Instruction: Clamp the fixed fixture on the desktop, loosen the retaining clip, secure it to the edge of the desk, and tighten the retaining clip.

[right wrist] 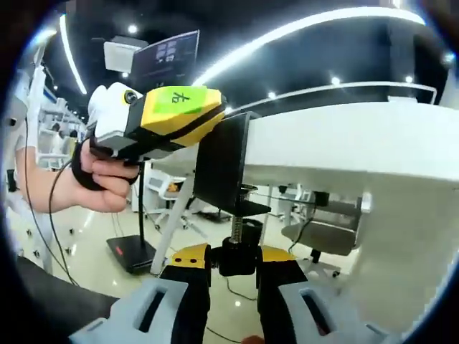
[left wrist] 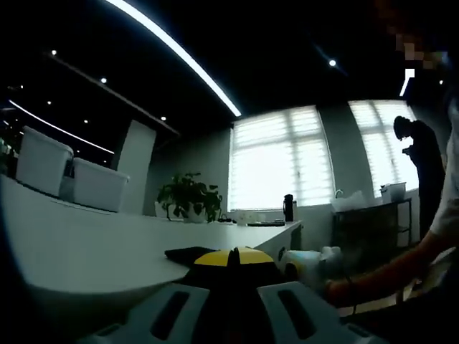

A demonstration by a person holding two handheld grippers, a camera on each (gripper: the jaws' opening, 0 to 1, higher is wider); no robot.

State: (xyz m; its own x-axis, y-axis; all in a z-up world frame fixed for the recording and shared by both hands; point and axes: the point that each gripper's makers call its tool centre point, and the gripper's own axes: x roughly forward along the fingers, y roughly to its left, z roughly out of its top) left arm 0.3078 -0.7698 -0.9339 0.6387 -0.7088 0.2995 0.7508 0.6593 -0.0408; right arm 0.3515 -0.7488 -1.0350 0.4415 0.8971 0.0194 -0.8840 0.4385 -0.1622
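Note:
The black clamp fixture (right wrist: 222,168) sits over the edge of the white desk (right wrist: 344,143), its threaded screw (right wrist: 236,226) hanging below the desk. In the right gripper view, my right gripper (right wrist: 233,259) is shut on the black knob (right wrist: 240,254) at the screw's lower end. The yellow and white left gripper (right wrist: 215,115), held by a hand (right wrist: 100,183), is shut on the fixture's upper part. In the left gripper view, my left gripper (left wrist: 233,259) holds the fixture's black top plate (left wrist: 190,252) on the desk (left wrist: 86,244). The right gripper's white body (left wrist: 310,261) shows below the desk edge.
Two white bins (left wrist: 43,161) (left wrist: 97,185), a potted plant (left wrist: 190,197) and a black bottle (left wrist: 287,208) stand far off on the desk. A person (left wrist: 419,154) stands by the windows. Under the desk are chairs (right wrist: 319,233) and a black stand base (right wrist: 133,251).

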